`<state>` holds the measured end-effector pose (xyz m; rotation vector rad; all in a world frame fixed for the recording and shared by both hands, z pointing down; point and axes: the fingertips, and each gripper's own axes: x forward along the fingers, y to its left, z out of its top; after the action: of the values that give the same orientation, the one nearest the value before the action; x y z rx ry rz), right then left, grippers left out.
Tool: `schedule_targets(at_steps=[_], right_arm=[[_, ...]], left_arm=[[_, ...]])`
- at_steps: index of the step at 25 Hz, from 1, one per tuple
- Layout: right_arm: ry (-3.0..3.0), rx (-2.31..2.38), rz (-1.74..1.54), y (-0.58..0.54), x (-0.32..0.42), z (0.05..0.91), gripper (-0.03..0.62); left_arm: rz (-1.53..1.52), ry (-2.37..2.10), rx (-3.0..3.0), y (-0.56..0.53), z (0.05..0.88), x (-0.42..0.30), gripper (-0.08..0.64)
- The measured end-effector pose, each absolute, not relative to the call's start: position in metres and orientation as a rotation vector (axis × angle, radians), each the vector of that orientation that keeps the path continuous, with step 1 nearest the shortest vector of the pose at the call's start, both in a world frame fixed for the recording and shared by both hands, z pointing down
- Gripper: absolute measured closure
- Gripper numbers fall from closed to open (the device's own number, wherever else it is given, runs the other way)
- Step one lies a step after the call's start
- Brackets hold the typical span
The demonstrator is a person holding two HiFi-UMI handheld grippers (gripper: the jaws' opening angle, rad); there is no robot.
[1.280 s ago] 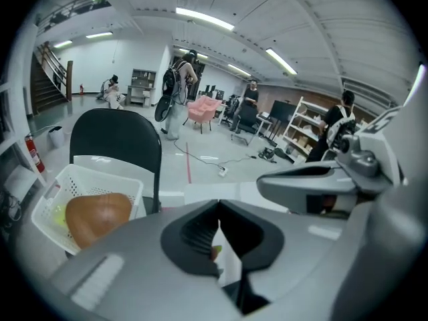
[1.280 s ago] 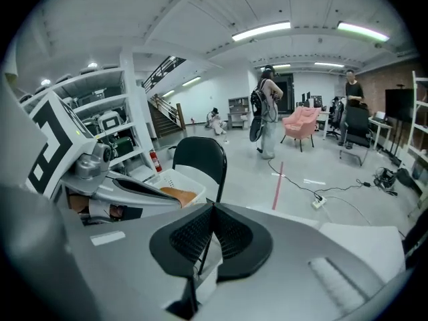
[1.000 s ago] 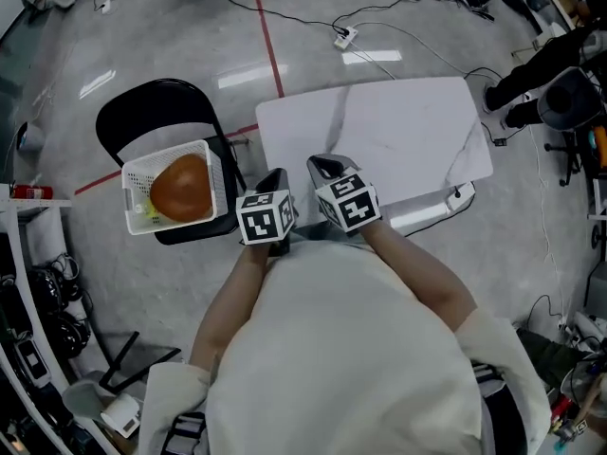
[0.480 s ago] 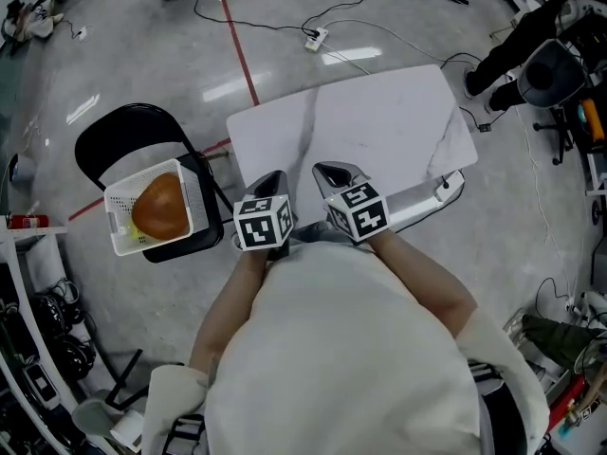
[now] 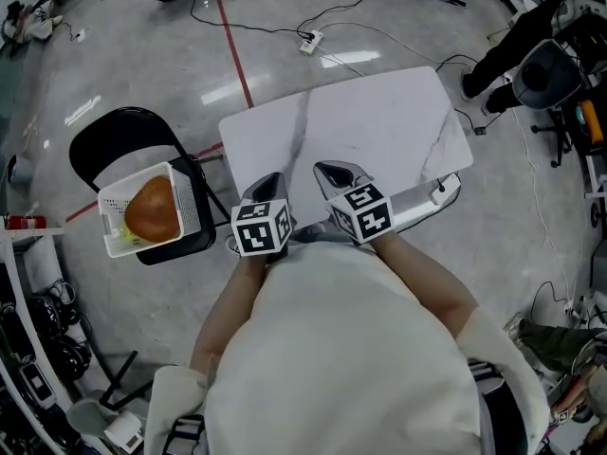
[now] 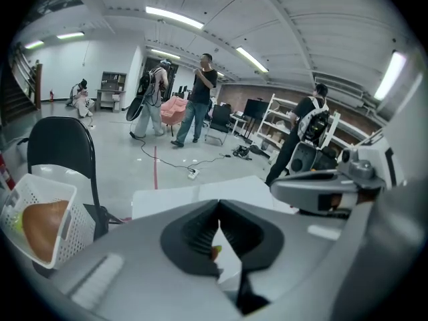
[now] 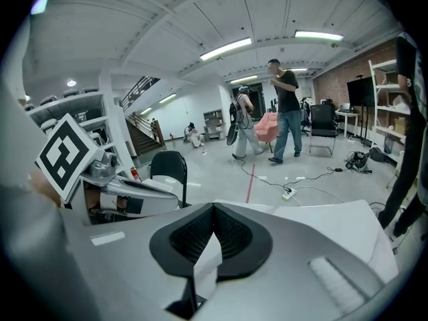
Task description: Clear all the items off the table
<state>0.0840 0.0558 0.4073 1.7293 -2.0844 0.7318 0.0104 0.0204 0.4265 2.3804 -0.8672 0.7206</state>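
At table's (image 5: 379, 126) near edge, left gripper (image 5: 270, 182) and right gripper (image 5: 332, 171) point toward twelve o'clock, jaws closed on nothing. Nothing shows on the tabletop. An orange item (image 5: 152, 209) sits in a basket (image 5: 112, 195) at nine o'clock, nearer the left gripper. No lettering is legible.

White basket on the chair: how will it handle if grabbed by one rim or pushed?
Probably light and flexible: the basket looks like thin perforated plastic. Likely to tilt from a one-rim grab, since the rounded orange-brown item fills most of it and could shift. It covers most of the chair seat, so a push might slide it off.
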Motion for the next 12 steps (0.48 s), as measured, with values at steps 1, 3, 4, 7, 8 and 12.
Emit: schedule_targets(at_steps=[1,3,4,7,8,12], right_arm=[[-2.088,1.733,0.732,0.0558,0.085,0.4059,0.595],[-2.097,1.735,0.733,0.0557,0.0853,0.4042,0.595],[-2.101,1.734,0.733,0.0556,0.0849,0.404,0.595],[-2.104,1.727,0.731,0.0548,0.0838,0.4048,0.595],[-2.103,1.726,0.729,0.0546,0.0835,0.4054,0.595],[-2.106,1.73,0.725,0.0546,0.0814,0.4067,0.595]], left_arm=[[0.719,-0.872,2.383,0.02,0.425,0.0107,0.549],[0.71,-0.887,2.38,0.0181,0.4219,0.0093,0.549],[0.703,-0.892,2.376,0.0174,0.4206,0.0082,0.549],[0.696,-0.901,2.374,0.0167,0.4181,0.0056,0.549],[0.696,-0.903,2.374,0.0166,0.4181,0.0047,0.551],[0.701,-0.91,2.373,0.0158,0.4198,0.0009,0.549]])
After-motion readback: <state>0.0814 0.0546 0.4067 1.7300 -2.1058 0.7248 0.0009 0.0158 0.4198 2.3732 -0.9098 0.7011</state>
